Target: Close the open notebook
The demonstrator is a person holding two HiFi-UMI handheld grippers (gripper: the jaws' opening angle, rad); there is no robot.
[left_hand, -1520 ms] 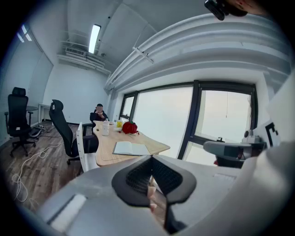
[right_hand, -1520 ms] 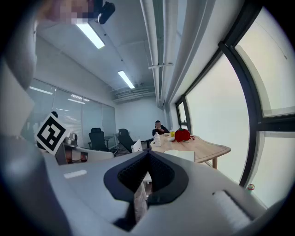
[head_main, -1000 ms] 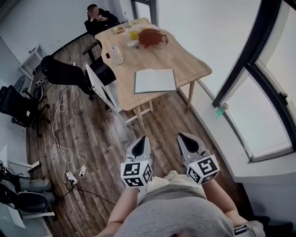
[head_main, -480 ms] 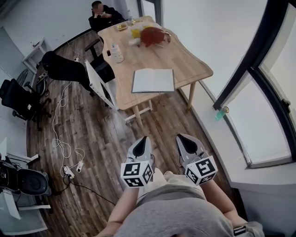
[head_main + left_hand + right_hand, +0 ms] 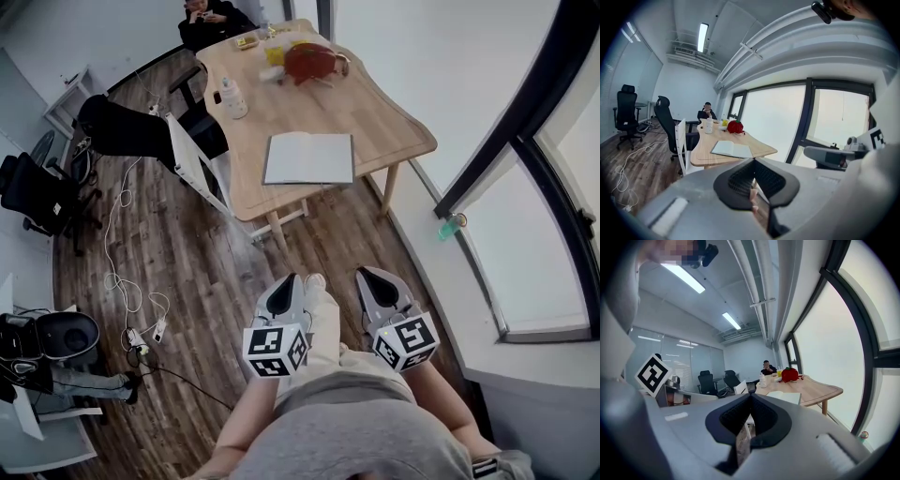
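While left gripper [image 5: 289, 284] and right gripper [image 5: 368, 277] hang closed, empty, open notebook [image 5: 309, 157] by table [image 5: 375, 112] edge, floor [image 5: 216, 262] between.

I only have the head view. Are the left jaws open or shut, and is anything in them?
Observer: The left gripper is shut, jaws together, with nothing between them.
Operator: And the right one?
Observer: The right gripper is shut too, and empty.
Operator: Does the notebook lie flat?
Observer: Seen low from the left gripper view, the notebook lies open with its pages nearly flat, at the near end of the table.
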